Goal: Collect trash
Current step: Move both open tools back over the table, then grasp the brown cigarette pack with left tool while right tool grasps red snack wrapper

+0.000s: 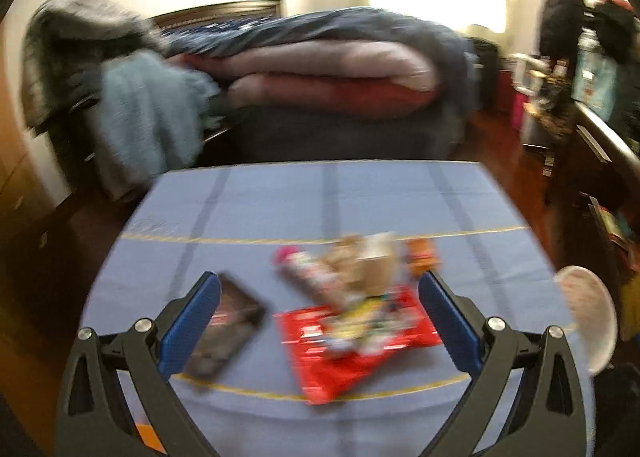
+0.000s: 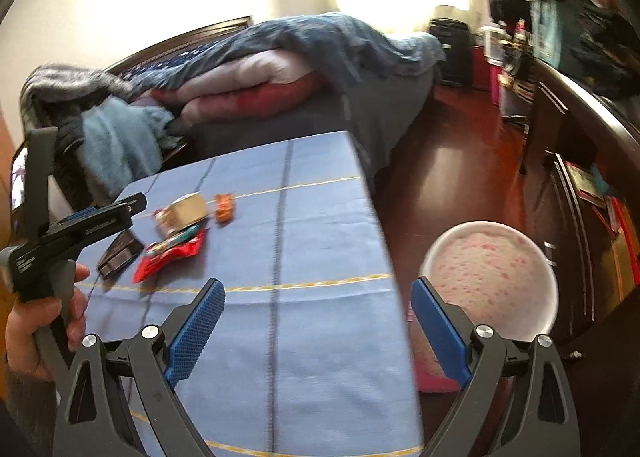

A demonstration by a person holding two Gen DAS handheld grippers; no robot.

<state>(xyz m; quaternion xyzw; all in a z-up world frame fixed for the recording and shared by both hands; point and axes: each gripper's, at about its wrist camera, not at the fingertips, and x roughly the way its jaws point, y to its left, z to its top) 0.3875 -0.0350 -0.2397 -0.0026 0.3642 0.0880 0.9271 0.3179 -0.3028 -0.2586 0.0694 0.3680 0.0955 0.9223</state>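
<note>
A pile of trash lies on the blue tablecloth [image 1: 280, 209]: a red wrapper [image 1: 320, 361], a dark flat packet [image 1: 228, 329], a small beige carton [image 1: 376, 269], an orange wrapper [image 1: 420, 253] and a pink-topped tube [image 1: 304, 277]. My left gripper [image 1: 320, 321] is open and empty, hovering above the red wrapper. In the right wrist view the pile shows as the red wrapper [image 2: 168, 257], dark packet [image 2: 120, 253], carton [image 2: 184, 213] and orange wrapper [image 2: 225, 207]. My right gripper [image 2: 316, 333] is open and empty over the table's right edge. The left gripper [image 2: 80, 225] shows at the left.
A white bin lined with a pink-speckled bag [image 2: 492, 281] stands on the floor right of the table; its rim shows in the left wrist view [image 1: 592, 313]. A bed with piled bedding [image 1: 320, 69] lies beyond the table. Dark cabinets [image 2: 580, 145] line the right wall.
</note>
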